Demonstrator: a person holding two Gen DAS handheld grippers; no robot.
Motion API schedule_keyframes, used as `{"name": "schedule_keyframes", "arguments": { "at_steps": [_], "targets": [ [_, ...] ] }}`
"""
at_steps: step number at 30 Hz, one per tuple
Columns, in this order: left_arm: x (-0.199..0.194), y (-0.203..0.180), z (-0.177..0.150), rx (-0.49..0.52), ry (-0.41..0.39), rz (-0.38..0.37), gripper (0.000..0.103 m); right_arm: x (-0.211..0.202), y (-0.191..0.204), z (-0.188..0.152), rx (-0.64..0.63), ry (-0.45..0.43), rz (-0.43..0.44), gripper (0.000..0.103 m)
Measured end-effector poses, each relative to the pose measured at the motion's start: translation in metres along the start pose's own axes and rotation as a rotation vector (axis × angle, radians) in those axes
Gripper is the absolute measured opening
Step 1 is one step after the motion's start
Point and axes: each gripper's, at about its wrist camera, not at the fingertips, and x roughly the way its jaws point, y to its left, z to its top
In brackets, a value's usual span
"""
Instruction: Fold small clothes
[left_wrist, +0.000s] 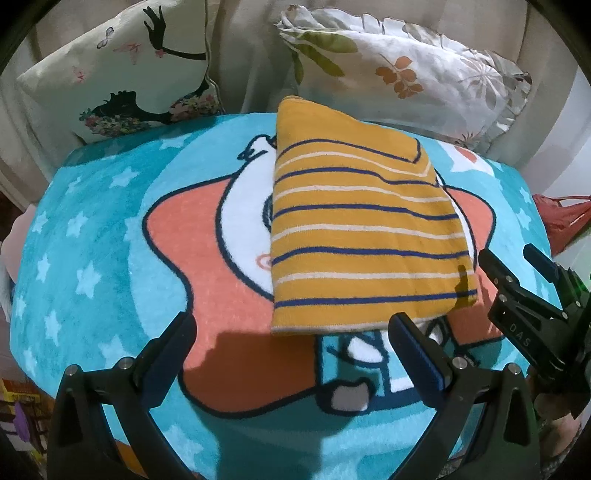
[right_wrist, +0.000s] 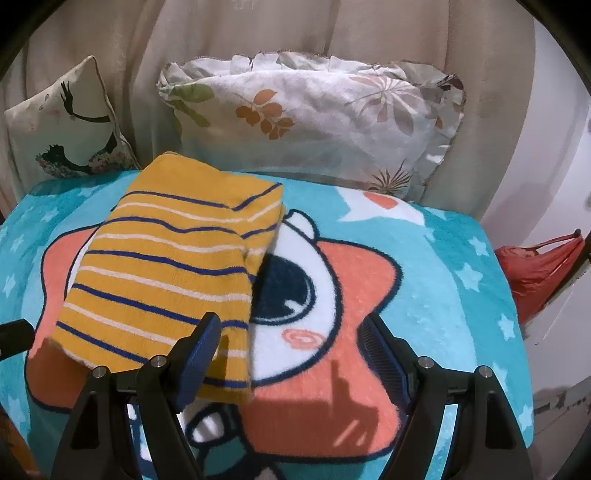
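Note:
A small yellow garment with blue and white stripes lies folded into a flat rectangle on the turquoise cartoon blanket. In the right wrist view the same garment lies at the left centre on the blanket. My left gripper hovers open just before the garment's near edge, with nothing between its fingers. My right gripper is open too; its left finger hangs over the garment's near right corner and grips nothing. It also appears at the right edge of the left wrist view, right gripper, beside the garment.
Two printed pillows lean against a beige sofa back behind the blanket. A red bag sits off the blanket's right edge. Clutter shows below the left edge.

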Motion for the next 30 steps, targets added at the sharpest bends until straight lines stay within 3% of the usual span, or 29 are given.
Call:
{"name": "schedule_keyframes", "arguments": {
  "at_steps": [30],
  "targets": [
    [0.004, 0.059, -0.018, -0.141, 0.058, 0.059, 0.103, 0.000, 0.069, 0.008, -0.089, 0.011, 0.121, 0.084]
  ]
}}
